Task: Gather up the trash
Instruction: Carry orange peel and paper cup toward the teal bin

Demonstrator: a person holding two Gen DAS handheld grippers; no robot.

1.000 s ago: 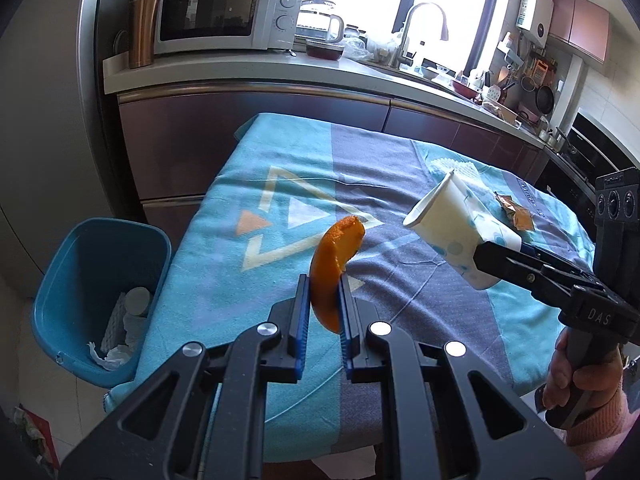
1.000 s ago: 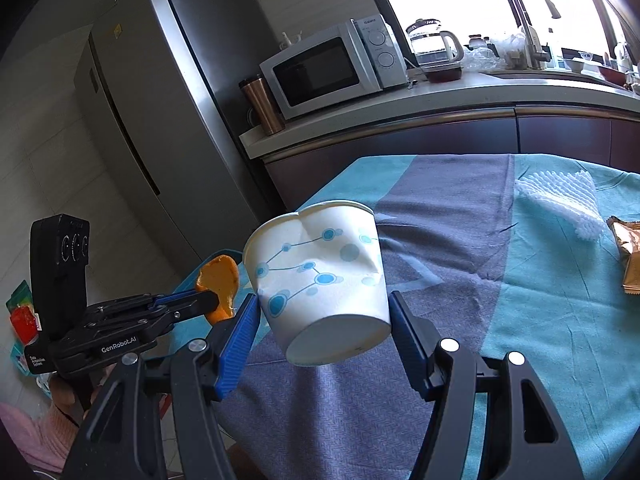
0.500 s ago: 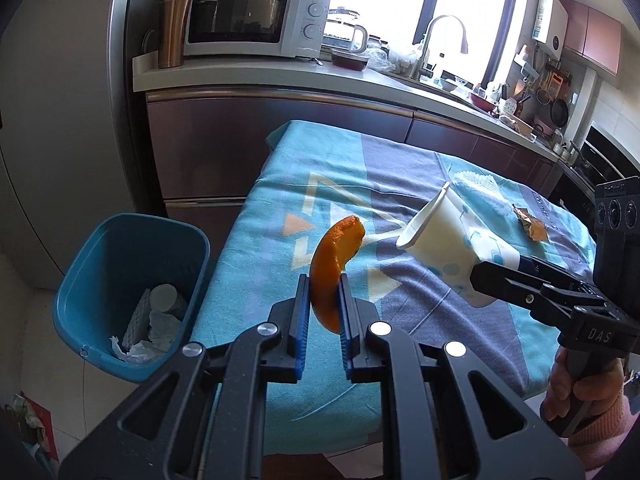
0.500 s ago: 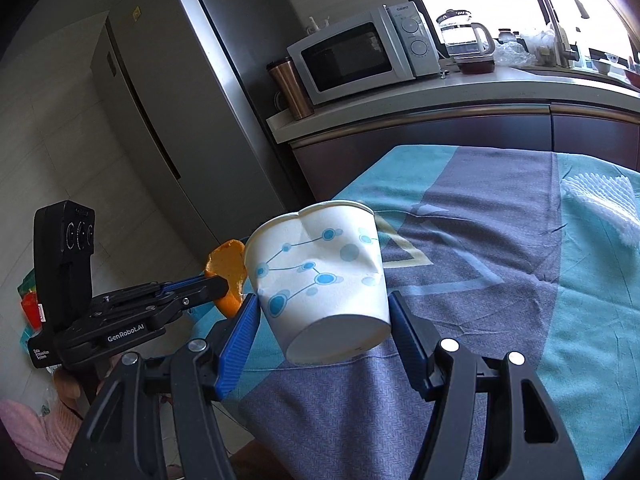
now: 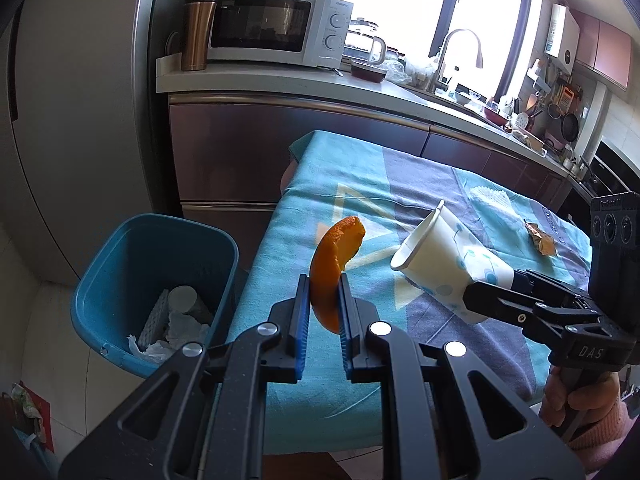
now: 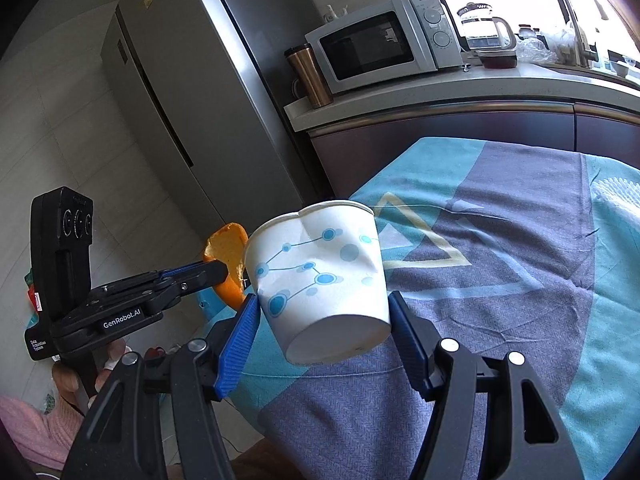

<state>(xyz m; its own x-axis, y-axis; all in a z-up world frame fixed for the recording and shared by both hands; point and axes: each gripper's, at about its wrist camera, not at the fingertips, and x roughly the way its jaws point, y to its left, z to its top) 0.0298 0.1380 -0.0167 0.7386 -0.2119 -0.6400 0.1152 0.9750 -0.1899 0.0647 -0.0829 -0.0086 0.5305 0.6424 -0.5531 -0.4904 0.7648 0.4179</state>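
Kitchen table (image 5: 460, 184) is being cleared: wrapper (image 5: 541, 240) and foam net (image 5: 488, 196) are remaining. Peel (image 5: 334, 268) is being pinched by the left gripper (image 5: 324, 320). Cup (image 6: 320, 276) is being clamped by the right gripper (image 6: 324, 340); neither is binned in the bin (image 5: 120, 240) yet.

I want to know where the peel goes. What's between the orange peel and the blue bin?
Nothing solid: in the left wrist view the curved orange peel, pinched in the left gripper, hangs over the teal tablecloth's edge; then the blue plastic bin.

The table (image 5: 404, 184) is covered by a teal and grey-purple cloth. On it lie a white foam net (image 5: 489, 197) and a brown wrapper (image 5: 541, 240). A blue bin (image 5: 160, 256) stands on the floor.
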